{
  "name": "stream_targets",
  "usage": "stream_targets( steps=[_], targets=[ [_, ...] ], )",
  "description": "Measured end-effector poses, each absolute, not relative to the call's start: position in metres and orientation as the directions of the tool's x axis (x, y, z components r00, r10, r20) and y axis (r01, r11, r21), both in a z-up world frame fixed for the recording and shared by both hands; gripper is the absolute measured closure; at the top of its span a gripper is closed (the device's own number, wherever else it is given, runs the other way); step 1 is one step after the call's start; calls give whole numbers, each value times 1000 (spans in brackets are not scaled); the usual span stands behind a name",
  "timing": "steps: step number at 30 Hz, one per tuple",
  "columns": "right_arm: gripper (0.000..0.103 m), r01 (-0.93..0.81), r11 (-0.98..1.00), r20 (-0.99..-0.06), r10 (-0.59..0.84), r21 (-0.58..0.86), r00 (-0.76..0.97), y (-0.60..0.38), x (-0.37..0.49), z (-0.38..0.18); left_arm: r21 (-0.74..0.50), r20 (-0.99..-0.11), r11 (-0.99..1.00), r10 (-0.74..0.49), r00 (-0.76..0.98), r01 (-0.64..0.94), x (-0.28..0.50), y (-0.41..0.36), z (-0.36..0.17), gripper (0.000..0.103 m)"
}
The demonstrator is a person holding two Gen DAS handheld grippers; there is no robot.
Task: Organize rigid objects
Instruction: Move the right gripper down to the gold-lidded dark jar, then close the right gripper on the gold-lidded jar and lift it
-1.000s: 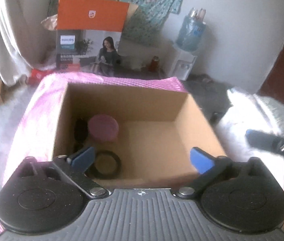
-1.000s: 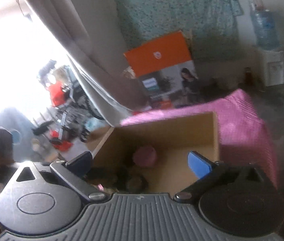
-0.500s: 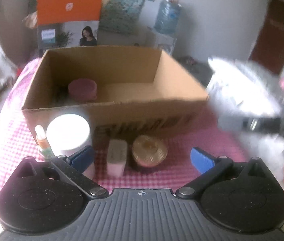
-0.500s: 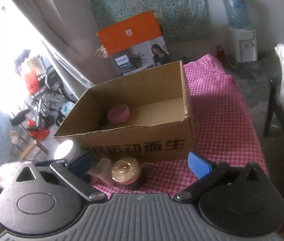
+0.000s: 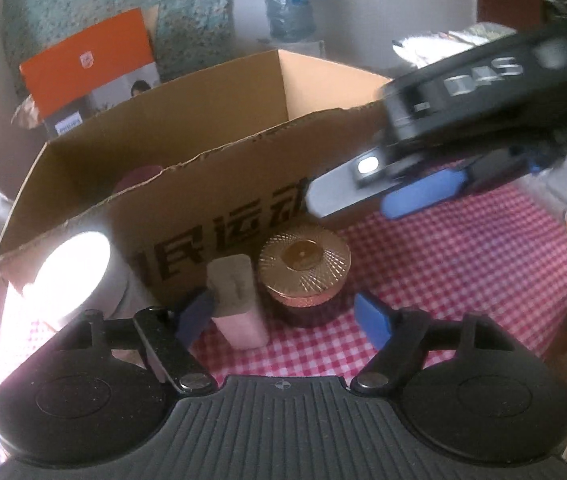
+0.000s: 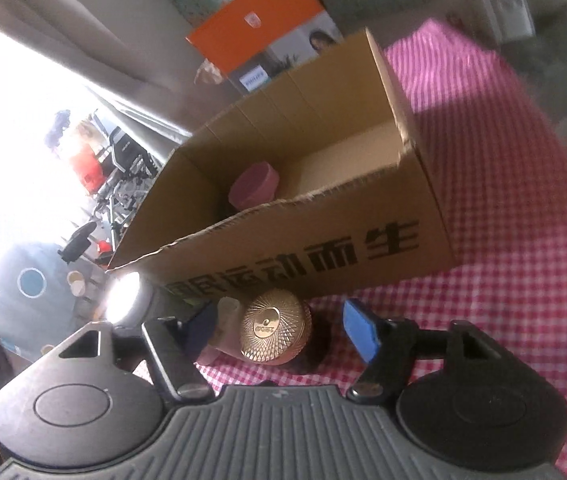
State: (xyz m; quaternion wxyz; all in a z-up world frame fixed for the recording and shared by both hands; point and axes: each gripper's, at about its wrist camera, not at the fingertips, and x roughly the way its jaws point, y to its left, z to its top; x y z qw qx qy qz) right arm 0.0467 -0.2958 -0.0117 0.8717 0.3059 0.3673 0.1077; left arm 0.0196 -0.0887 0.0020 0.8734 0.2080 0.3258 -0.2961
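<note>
An open cardboard box [image 5: 219, 200] [image 6: 363, 248] stands on the red checked cloth [image 5: 463, 264]; a pink round jar [image 6: 255, 184] sits inside it. In front of the box stand a gold-lidded jar [image 5: 303, 264] [image 6: 275, 332], a pink upright block [image 5: 235, 300] [image 6: 223, 320] and a white-lidded jar [image 5: 71, 276] [image 6: 123, 300]. My left gripper [image 5: 283, 316] is open, its fingers on either side of the block and gold jar. My right gripper [image 6: 279, 328] is open around the gold jar; it also shows in the left wrist view [image 5: 423, 196], hovering above the gold jar.
An orange and white Philips carton [image 5: 87, 72] [image 6: 267, 40] leans behind the box. A water dispenser [image 5: 289, 4] stands by the back wall. A bright window area with clutter [image 6: 83, 160] lies to the left. The checked cloth [image 6: 523, 220] stretches right of the box.
Both grippers have pulled back from over the box and dropped low in front of it, closing in on the gold jar and pink block. The right gripper has swung into the left view.
</note>
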Motion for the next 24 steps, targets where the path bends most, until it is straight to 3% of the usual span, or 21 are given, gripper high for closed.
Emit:
stream_targets(
  steps=[12, 18, 24],
  targets=[
    [41, 39, 783, -593, 437, 621, 676, -289, 68, -19, 186, -657, 717, -418, 628, 672, 9, -84, 20, 45],
    [51, 40, 783, -603, 444, 621, 663, -287, 73, -22, 110, -714, 675, -457, 531, 729, 12, -93, 17, 49],
    [52, 44, 778, -616, 460, 626, 640, -286, 80, -27, 72, -766, 689, -424, 482, 721, 26, -97, 9, 49]
  ],
)
